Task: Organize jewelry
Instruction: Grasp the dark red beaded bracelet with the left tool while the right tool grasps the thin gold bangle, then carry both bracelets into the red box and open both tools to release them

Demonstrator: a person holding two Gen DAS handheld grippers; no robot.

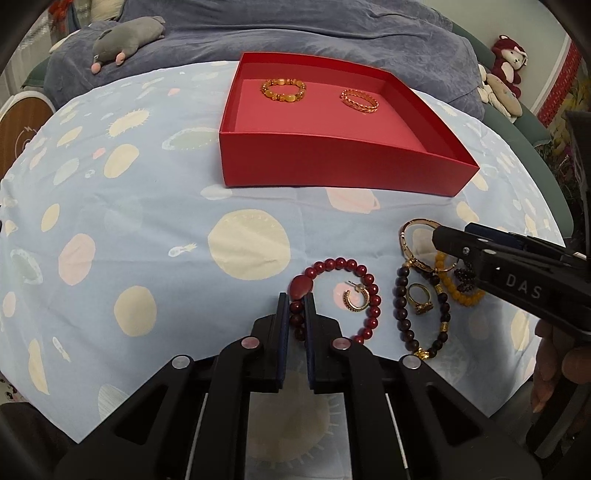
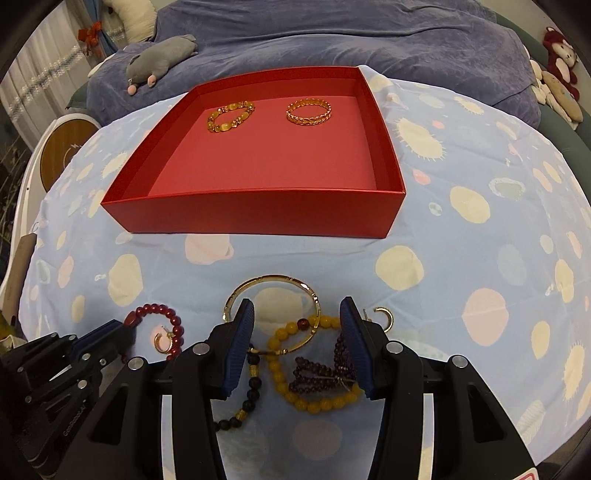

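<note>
A red box [image 1: 332, 166] [image 2: 258, 212] holds an amber bead bracelet [image 1: 283, 90] [image 2: 231, 117] and a gold chain bangle [image 1: 359, 100] [image 2: 308, 111]. My left gripper [image 1: 296, 301] is shut on the red bead bracelet [image 1: 354, 266] [image 2: 162, 310] lying on the cloth. My right gripper [image 2: 296, 308] [image 1: 437, 240] is open, low over a gold bangle [image 2: 271, 280] [image 1: 406, 240], a yellow bead bracelet [image 2: 280, 369] [image 1: 460, 293] and a purple bead string [image 2: 317, 373]. A dark bead bracelet [image 1: 402, 314], a gold ring [image 1: 419, 299] and a hoop earring [image 1: 354, 299] lie nearby.
A blue cloth with pastel planet print [image 1: 147, 221] covers the table. A second hoop earring [image 2: 384, 317] lies right of my right gripper. A grey plush toy [image 1: 125, 37] and a blue blanket [image 1: 295, 29] lie behind the box. Plush toys [image 1: 509, 59] sit at the far right.
</note>
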